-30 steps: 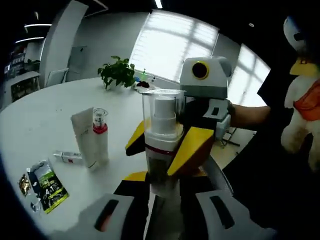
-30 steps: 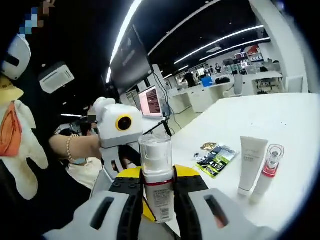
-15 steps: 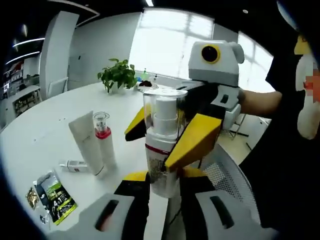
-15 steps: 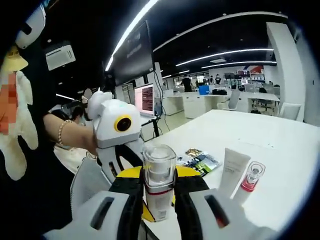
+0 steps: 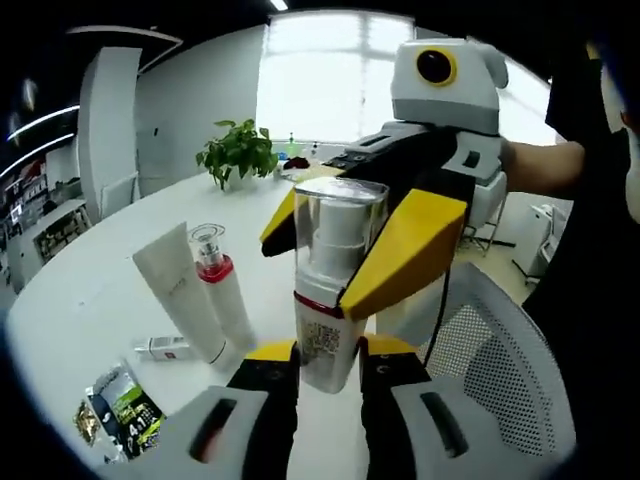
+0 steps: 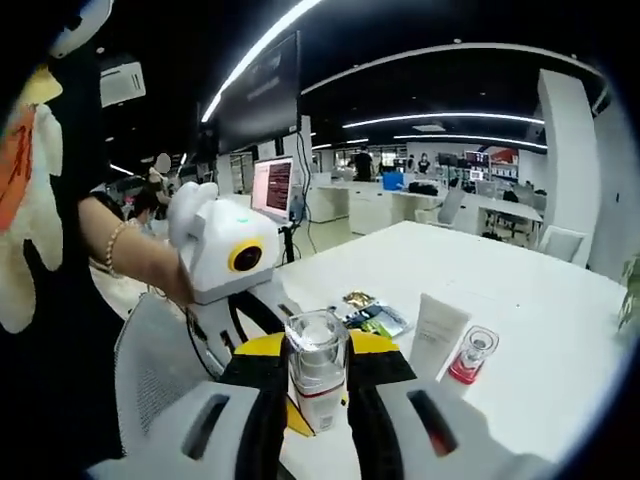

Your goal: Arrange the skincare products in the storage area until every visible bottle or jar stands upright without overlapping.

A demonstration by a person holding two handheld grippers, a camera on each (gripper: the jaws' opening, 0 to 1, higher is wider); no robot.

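A white pump bottle with a clear cylindrical cap and a red band (image 5: 331, 290) stands upright between both grippers, above the near edge of a round white table (image 5: 90, 290). The left gripper (image 5: 313, 372) pinches the bottle's lower body, its yellow-tipped black jaws pressed against either side just beside a printed code on the label. The right gripper (image 5: 400, 235) comes in from the far right and clamps the same bottle higher up, at the red band, with its yellow pads on both sides. In the right gripper view the bottle (image 6: 317, 372) sits upright between that gripper's own jaws (image 6: 318, 400), with the left gripper (image 6: 240, 290) behind it to the left.

On the table to the left of the held bottle, a white squeeze tube (image 5: 180, 292) stands on its cap, touching or just beside a slim clear bottle with a red collar (image 5: 222, 295). A small white tube with red print (image 5: 163, 348) lies flat near their base. Green and black sachets (image 5: 125, 412) lie nearer, at the table edge. A potted green plant (image 5: 237, 152) stands at the far side. A white mesh chair (image 5: 500, 370) is near right.
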